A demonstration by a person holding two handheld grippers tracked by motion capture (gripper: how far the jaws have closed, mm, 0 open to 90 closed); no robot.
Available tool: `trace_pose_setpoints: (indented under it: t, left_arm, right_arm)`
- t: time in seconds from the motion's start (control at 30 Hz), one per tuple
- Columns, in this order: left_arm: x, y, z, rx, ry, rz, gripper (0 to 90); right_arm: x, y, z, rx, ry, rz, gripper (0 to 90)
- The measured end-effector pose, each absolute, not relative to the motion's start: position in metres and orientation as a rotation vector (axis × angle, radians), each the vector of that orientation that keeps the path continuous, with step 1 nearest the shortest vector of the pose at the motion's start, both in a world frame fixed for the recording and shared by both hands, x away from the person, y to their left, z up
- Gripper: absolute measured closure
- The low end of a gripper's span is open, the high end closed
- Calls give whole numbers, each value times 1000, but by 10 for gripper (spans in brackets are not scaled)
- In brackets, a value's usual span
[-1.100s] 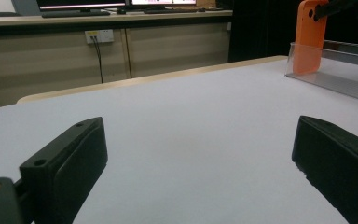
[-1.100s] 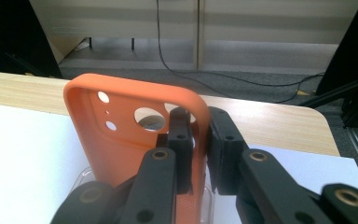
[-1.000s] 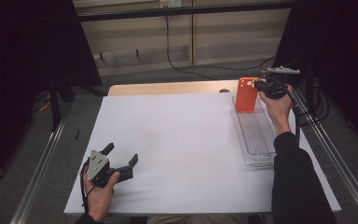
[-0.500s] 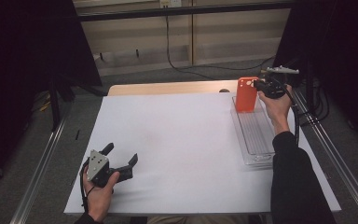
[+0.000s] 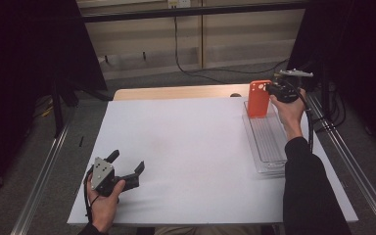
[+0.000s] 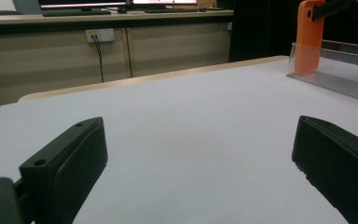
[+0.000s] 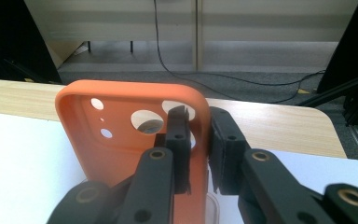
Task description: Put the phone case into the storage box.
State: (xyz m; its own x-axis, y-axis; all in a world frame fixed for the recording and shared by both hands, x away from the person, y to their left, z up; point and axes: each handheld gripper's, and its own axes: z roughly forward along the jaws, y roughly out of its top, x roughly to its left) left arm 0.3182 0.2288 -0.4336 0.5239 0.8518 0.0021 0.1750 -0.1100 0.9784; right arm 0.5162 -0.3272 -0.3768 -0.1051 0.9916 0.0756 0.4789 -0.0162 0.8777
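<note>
Scene: a person works two hand-held grippers at a table (image 5: 186, 161) covered with a white sheet.
Right gripper (image 5: 270, 91): clenched on the side edge of an orange phone case (image 5: 258, 98); in the right gripper view the pads (image 7: 177, 140) pinch the case wall (image 7: 121, 135) between them.
Phone case position: upright, held over the far end of a clear plastic tray (image 5: 269, 142) at the right edge of the table; in the left gripper view the case (image 6: 309, 37) stands at the tray's near wall (image 6: 335, 70).
Left gripper (image 5: 127, 169): released, jaws spread wide with nothing between them, resting low on the sheet at the near left corner.
Change since one second ago: none to see; both hands, the case and the tray match the two earlier high views.
Meaning for the task: probably a pause with the grip secure, the case either about to be set into the tray or just lifted from it.
Hidden or unclear: whether the bottom edge of the case touches the tray floor cannot be told; the lower part of the case is cut off in the right gripper view; the tray's contents, if any, are hard to make out through the clear plastic.
</note>
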Motion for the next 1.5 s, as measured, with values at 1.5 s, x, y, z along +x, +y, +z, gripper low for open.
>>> trace_pose_setpoints:
  t: [1.5]
  left_arm:
    - [318,231,-433,1610,905,738,32]
  right_arm:
    - [514,-328,-376,1592,1613,1071,599]
